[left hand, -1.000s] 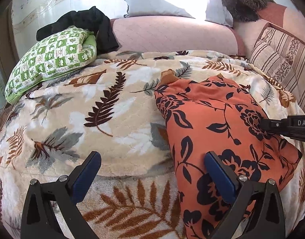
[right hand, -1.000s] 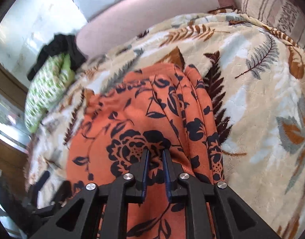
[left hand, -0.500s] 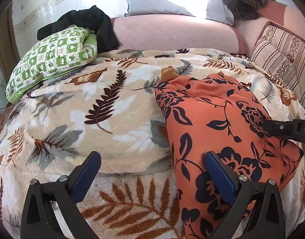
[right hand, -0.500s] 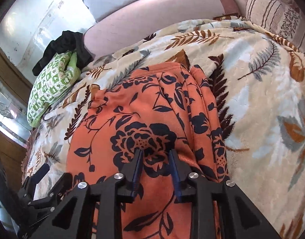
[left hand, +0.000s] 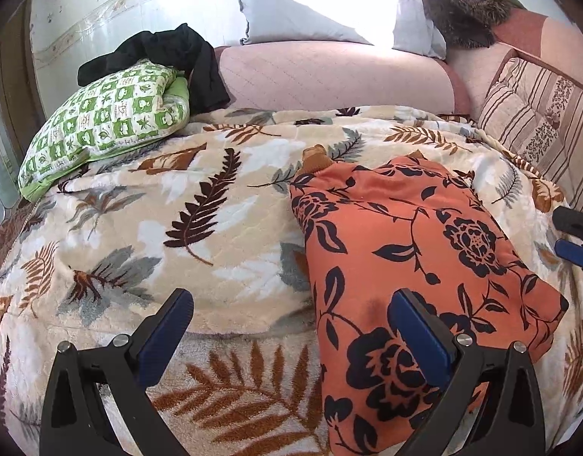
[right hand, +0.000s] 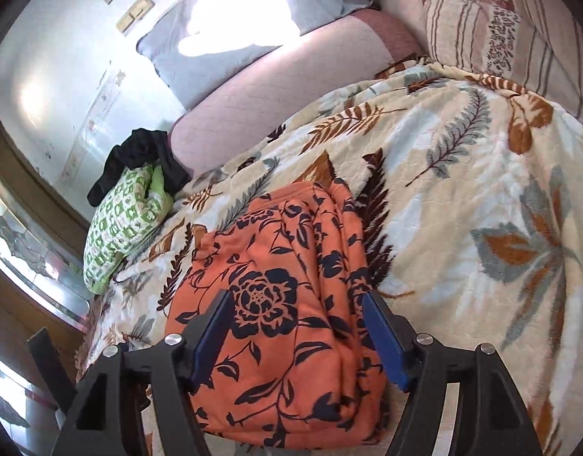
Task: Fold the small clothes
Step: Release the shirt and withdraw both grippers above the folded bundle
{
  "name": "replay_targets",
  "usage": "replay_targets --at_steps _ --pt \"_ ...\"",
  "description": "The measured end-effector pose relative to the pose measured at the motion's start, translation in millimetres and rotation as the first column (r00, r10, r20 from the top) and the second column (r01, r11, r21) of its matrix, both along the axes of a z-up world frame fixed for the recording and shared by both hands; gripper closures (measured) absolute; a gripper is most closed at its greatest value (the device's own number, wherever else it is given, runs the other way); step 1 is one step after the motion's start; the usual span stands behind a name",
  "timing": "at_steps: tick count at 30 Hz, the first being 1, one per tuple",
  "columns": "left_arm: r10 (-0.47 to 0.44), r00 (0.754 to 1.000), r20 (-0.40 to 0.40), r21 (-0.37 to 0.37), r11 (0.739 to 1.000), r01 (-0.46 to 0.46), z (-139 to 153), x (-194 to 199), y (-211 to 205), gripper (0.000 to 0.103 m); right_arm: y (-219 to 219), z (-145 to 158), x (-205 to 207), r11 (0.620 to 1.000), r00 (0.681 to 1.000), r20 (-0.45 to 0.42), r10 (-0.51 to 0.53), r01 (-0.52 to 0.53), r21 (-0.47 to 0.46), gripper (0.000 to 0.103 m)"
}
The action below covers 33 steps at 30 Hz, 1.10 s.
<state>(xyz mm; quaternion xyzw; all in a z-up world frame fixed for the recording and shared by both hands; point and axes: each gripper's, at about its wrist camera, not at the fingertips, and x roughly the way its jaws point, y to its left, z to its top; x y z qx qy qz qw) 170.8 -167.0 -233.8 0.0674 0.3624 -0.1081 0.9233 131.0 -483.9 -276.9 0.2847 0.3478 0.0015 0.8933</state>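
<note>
The orange garment (left hand: 416, 250) with a dark floral print lies folded into a thick, soft rectangle on the plush leaf-patterned blanket (left hand: 200, 228), its stacked edges showing only in the right wrist view. The left gripper (left hand: 291, 315) and right gripper (right hand: 295, 323) both hang above it with jaws spread wide, gripping nothing. Beyond sit a green checked pillow (left hand: 101, 121) and black cloth (left hand: 169, 53).

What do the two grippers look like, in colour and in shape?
The left gripper and the right gripper look alike: matte black angular frames with triangular cut-outs, silver round screws, and two flat fingers faced with dark blue pads. No cables, sleeves or markings are visible.
</note>
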Motion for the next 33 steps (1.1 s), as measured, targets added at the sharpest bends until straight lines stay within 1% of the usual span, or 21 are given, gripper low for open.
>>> replay_targets --at_steps 5,7,15,19,25,33 --pt "0.002 1.0 0.0 0.012 1.0 -0.002 -2 2 -3 0.0 -3 8 -3 1.0 1.0 0.02 0.001 -0.002 0.016 0.029" --pt "0.002 1.0 0.001 0.011 1.0 -0.002 -1 3 -2 0.0 -1 9 -4 1.0 1.0 0.025 0.003 -0.003 0.005 0.029" --pt "0.005 1.0 -0.001 0.003 1.0 -0.005 -1 12 3 0.0 3 -2 9 1.0 1.0 0.002 -0.006 0.006 0.027 0.029" --pt "0.005 1.0 -0.017 -0.02 1.0 -0.006 -1 19 7 0.0 8 -6 20 1.0 1.0 -0.008 -0.003 0.003 0.022 0.029" --pt "0.006 1.0 -0.015 -0.019 1.0 -0.007 -1 23 9 0.0 14 -10 34 1.0 1.0 -0.017 0.004 -0.004 0.002 0.029" --pt "0.009 1.0 -0.021 -0.021 1.0 -0.01 -2 26 10 0.0 14 -13 40 1.0 1.0 -0.023 -0.011 0.011 -0.018 0.029"
